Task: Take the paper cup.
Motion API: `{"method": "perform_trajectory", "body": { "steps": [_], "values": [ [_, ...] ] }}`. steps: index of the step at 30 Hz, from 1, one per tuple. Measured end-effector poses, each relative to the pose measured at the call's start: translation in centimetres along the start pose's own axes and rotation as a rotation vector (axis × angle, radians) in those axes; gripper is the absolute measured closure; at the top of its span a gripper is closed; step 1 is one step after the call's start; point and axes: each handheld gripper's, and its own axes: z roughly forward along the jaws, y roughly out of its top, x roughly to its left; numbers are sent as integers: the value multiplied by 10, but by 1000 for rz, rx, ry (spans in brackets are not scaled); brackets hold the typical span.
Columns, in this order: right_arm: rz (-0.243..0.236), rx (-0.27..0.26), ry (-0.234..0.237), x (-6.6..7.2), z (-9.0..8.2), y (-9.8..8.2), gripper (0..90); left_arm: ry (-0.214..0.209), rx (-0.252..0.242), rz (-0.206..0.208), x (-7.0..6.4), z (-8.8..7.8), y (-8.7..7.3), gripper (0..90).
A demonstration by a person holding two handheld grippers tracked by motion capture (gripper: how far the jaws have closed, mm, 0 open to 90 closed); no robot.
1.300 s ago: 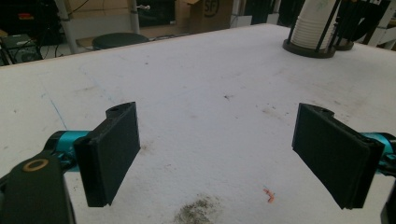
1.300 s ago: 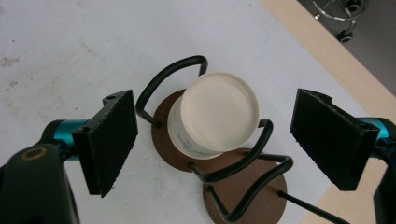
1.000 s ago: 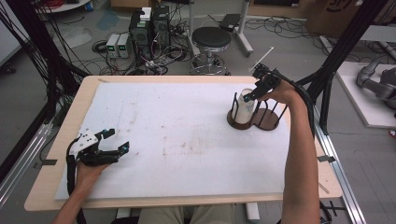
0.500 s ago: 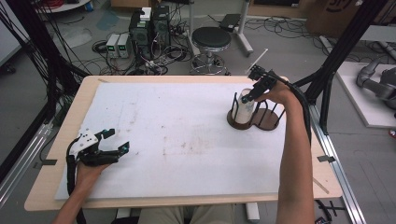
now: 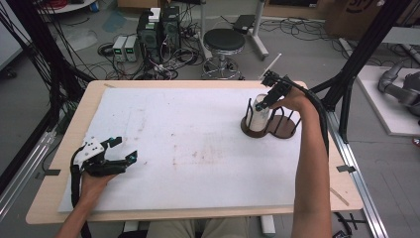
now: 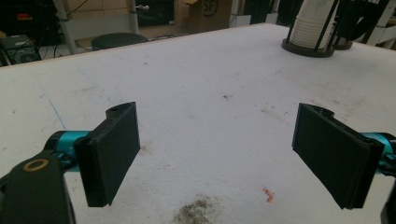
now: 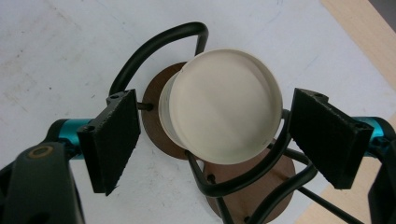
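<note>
Right gripper (image 7: 215,140) hangs over the stack of white paper cups (image 7: 223,112), pointing down; its jaws have just been closing a little but are released, pads clear of the rim on both sides, nothing gripped. Cups sit upside down in the near ring of the black wire cup holder with two round brown bases (image 7: 243,193), at the far right of the white foam-topped table (image 5: 198,148).

Left gripper (image 5: 130,157) idles at the near left corner, jaws spread, empty, well apart from the holder.

Risks as I see them: the wire loops stand just beside the cup wall, so if I close off-centre a pad likely snags a loop. Squeeze too hard and the thin cup buckles. Cups nest tight, so lifting one may drag several, or tip the light holder, with my left doing nothing to steady it.
</note>
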Motion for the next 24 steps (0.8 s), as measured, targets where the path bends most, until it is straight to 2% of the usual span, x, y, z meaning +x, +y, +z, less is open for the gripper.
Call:
{"method": "perform_trajectory", "body": {
  "steps": [5,8,9,24],
  "values": [
    [14,-6,14,-1,7,-3,271,0,0,-2,0,0,0,150],
    [7,-6,1,-1,6,-3,316,0,1,-2,0,0,0,150],
    [5,-18,11,-2,5,-3,347,0,1,-2,0,0,0,150],
    [8,-17,10,-1,3,-3,361,2,1,-2,0,0,0,150]
  ]
}}
